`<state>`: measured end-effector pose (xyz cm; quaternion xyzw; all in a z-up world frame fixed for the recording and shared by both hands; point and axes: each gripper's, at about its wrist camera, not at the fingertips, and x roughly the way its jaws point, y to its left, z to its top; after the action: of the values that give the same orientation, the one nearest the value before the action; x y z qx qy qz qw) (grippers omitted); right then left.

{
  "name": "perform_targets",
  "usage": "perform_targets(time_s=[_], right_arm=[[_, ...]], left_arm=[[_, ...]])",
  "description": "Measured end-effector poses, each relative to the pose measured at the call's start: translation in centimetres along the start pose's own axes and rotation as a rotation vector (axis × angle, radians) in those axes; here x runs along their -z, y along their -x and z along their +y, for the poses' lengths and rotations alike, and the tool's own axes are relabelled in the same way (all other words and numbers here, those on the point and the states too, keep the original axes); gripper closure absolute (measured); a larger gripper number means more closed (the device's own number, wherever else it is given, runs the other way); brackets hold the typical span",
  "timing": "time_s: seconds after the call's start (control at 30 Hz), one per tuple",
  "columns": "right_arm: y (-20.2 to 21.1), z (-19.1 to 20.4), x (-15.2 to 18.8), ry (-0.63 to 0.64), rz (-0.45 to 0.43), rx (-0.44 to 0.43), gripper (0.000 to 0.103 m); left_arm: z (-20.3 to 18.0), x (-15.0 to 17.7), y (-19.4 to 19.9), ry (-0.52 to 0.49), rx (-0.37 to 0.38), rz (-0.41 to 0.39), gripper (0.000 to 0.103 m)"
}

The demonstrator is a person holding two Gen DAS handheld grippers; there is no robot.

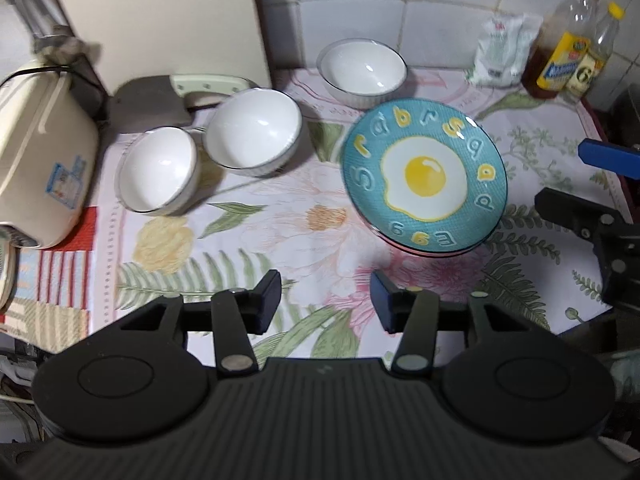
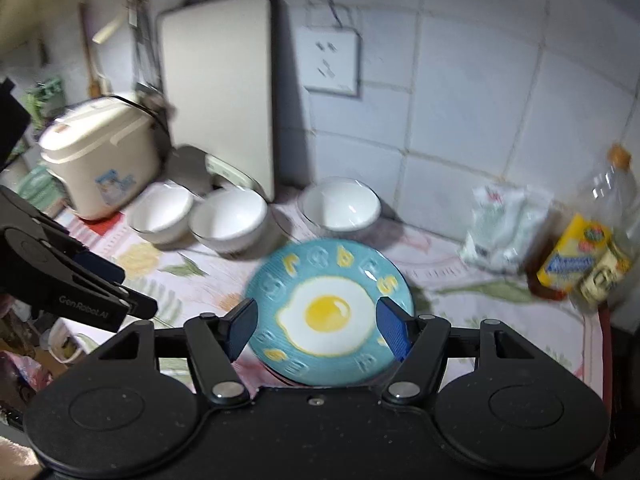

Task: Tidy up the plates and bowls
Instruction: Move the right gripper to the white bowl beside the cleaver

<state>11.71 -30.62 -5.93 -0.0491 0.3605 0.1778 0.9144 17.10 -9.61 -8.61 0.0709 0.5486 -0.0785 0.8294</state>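
Note:
A teal plate with a fried-egg picture lies on the flowered cloth, stacked on a pink plate whose rim shows under it. Three white bowls stand behind: two touching at the left and one near the wall. My left gripper is open and empty, above the cloth in front of the plates. My right gripper is open and hovers over the teal plate, its fingers either side of it. The bowls show behind it.
A cream rice cooker stands at the left, a cutting board leans on the tiled wall. A white bag and oil bottles stand at the back right. The right gripper's fingers show at the left view's right edge.

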Motion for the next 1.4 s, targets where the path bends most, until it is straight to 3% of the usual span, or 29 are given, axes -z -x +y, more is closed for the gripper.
perform_targets(time_s=[0.27,0.57,0.67,0.87,1.4], right_arm=[[1.5,3.9,-2.5,0.073,-0.064,-0.088,0.030],[0.1,9.4,-4.6,0.108,-0.096,-0.123,0.030],[-1.2,10.8,-5.4,0.091,-0.109,-0.130,0.030],[-4.8,13.1,-6.2,0.074,-0.096,-0.114,0.030],[-16.5,17.7,-5.5,0.002,-0.065,-0.078,0.030]], left_arm=[[4.1,0.3,3.6,0.014,-0.039,-0.061,0.040],[10.3,0.1,4.4,0.041,-0.061,-0.110,0.033],[12.7,0.1,3.9,0.052,-0.073,-0.128,0.026],[16.5,-0.5,2.0,0.031,-0.092,-0.128,0.025],[22.8,-2.6,-5.4,0.073,-0.021,-0.171,0.025]])
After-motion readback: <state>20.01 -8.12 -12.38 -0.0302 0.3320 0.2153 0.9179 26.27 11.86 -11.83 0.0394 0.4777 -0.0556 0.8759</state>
